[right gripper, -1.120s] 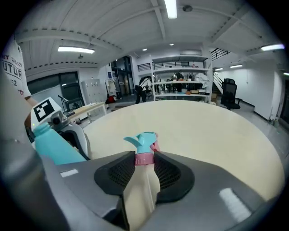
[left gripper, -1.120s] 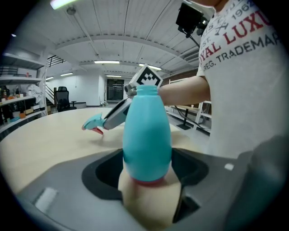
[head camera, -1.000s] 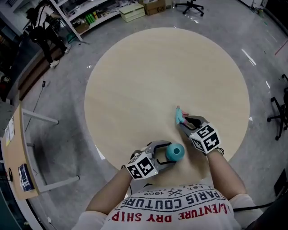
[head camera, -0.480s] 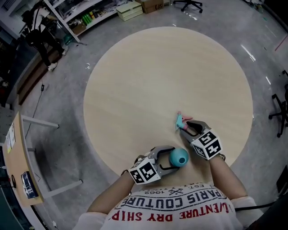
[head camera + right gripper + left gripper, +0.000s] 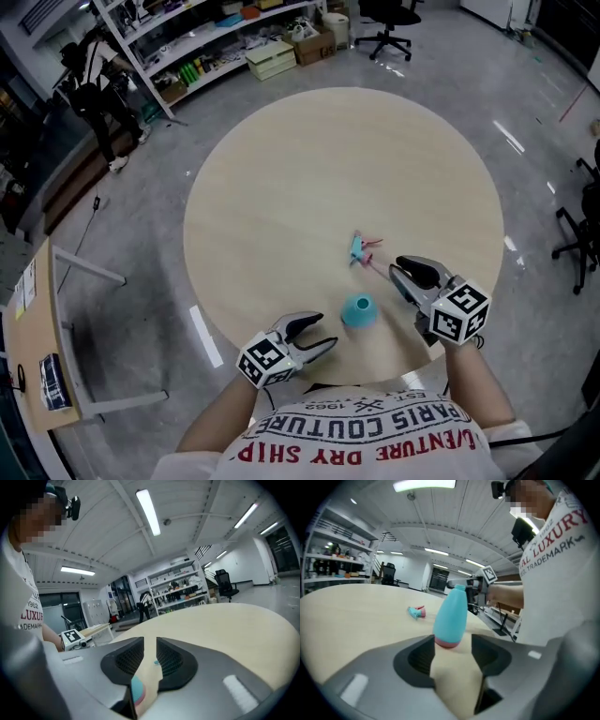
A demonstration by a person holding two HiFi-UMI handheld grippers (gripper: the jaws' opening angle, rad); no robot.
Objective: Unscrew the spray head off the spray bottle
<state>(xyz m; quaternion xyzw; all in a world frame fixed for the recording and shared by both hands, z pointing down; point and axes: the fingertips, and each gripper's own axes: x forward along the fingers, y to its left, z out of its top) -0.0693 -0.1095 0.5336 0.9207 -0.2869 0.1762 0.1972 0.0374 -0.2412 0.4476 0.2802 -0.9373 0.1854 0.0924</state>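
The teal spray bottle (image 5: 359,309) stands upright without its head near the front edge of the round table (image 5: 309,169). Its teal-and-pink spray head (image 5: 359,248) lies on the table a little farther back. My left gripper (image 5: 328,331) sits just left of the bottle, open; its jaws have just been closing with nothing between them. In the left gripper view the bottle (image 5: 451,616) stands beyond the jaws and the spray head (image 5: 416,612) lies behind it. My right gripper (image 5: 401,270) hovers right of both, open by a narrow gap, having just been closing on nothing.
Shelves (image 5: 187,37), boxes (image 5: 272,56) and an office chair (image 5: 389,14) stand on the floor beyond the table. A wooden desk (image 5: 28,328) is at the left. The person's shirt (image 5: 366,431) fills the bottom edge.
The left gripper has let go of the bottle and pulled back to the left. The right gripper has left the spray head on the table and drawn away to the right and upward.
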